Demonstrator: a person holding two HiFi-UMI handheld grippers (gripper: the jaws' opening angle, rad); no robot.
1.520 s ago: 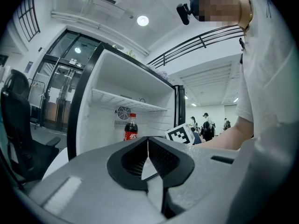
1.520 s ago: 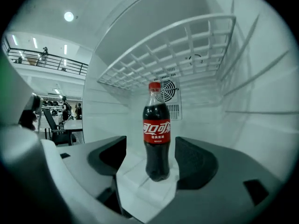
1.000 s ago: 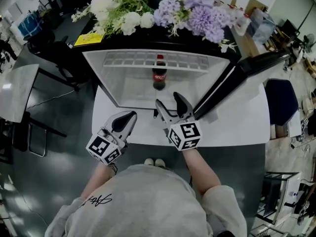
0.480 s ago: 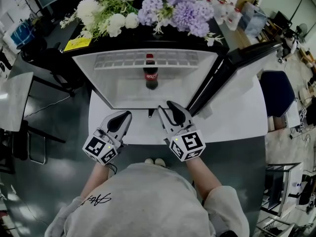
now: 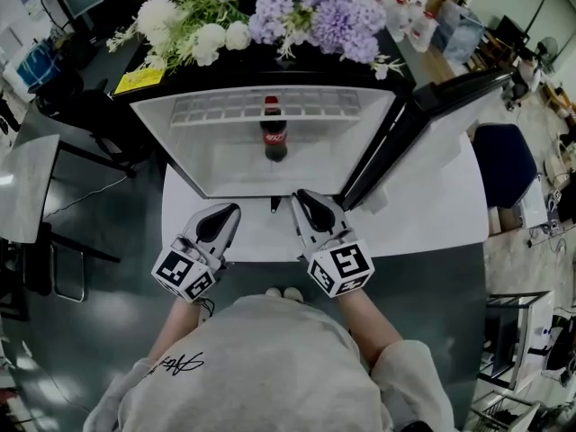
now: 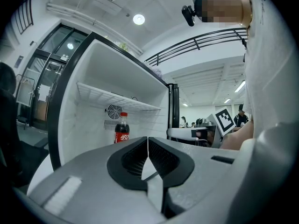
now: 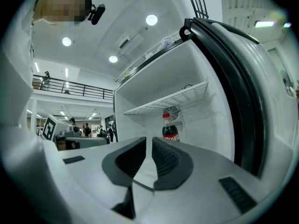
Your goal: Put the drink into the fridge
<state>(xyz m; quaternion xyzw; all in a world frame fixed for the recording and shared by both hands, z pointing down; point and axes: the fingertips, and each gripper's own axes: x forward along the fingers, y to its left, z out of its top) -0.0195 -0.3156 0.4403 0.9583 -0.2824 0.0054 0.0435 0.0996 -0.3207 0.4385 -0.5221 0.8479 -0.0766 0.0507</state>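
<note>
The left gripper (image 5: pixel 230 212) hangs level in front of the fridge (image 5: pixel 180 142), its fingers clenched on nothing. Past it, the drink bottle (image 5: pixel 274 133) stands upright and alone, deep inside the fridge under the wire shelf (image 5: pixel 270 108), so the placing looks done. To its right, the right gripper (image 5: pixel 301 198) has just been closing its fingers; they are drawn almost together with a thin slit left and nothing between them. Furthest right, the door (image 5: pixel 423 133) stands wide open over the white surface (image 5: pixel 432 214). The likely trouble lies there: a hard swing could rock the unsupported bottle over, or the door could be left ajar. Only the head view shows the flowers (image 5: pixel 270 21) on top and the door's sweep. Only the gripper views show the fan grille (image 7: pixel 172 112) behind the bottle — and how the fingers meet.
</note>
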